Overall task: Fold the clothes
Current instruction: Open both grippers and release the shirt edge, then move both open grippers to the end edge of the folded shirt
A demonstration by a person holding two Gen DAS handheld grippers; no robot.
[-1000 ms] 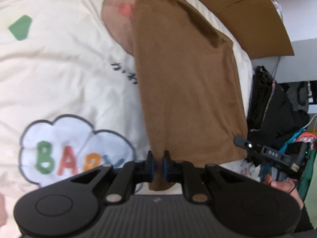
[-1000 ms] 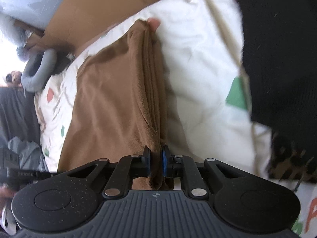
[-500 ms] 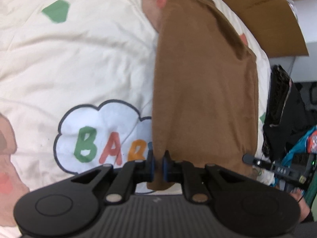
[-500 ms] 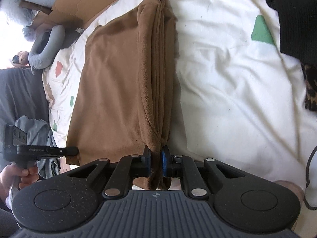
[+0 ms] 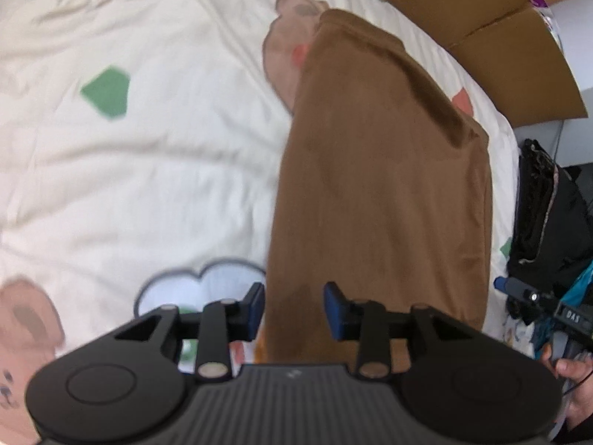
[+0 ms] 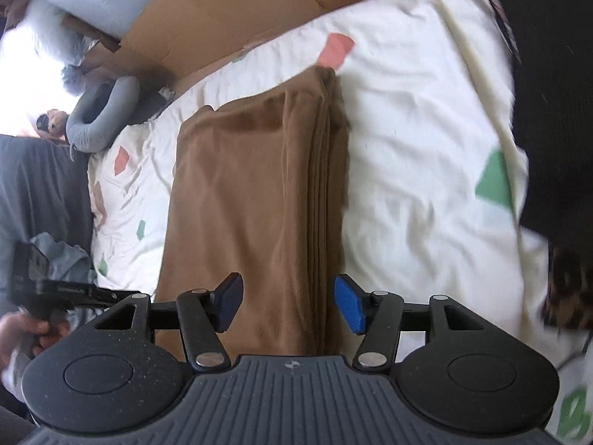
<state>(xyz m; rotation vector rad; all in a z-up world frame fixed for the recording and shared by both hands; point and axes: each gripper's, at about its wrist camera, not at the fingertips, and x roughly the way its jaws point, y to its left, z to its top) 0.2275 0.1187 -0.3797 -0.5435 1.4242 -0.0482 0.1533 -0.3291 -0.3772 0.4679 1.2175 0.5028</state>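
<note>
brown garment lies folded in a long stacked rectangle on the cream quilt — left gripper and right gripper both released, jaws spread at its near corners. judgement: lift clear straight up, don't snag the layered edge.

Folded garment, plain mid-brown throughout; bedspread, cream, printed with green and coral patches, a tan bear motif and a grey-outlined white cloud; cardboard, light brown; neck pillow, grey; dark garment, black; gripper bodies, black; finger pads, blue.
</note>
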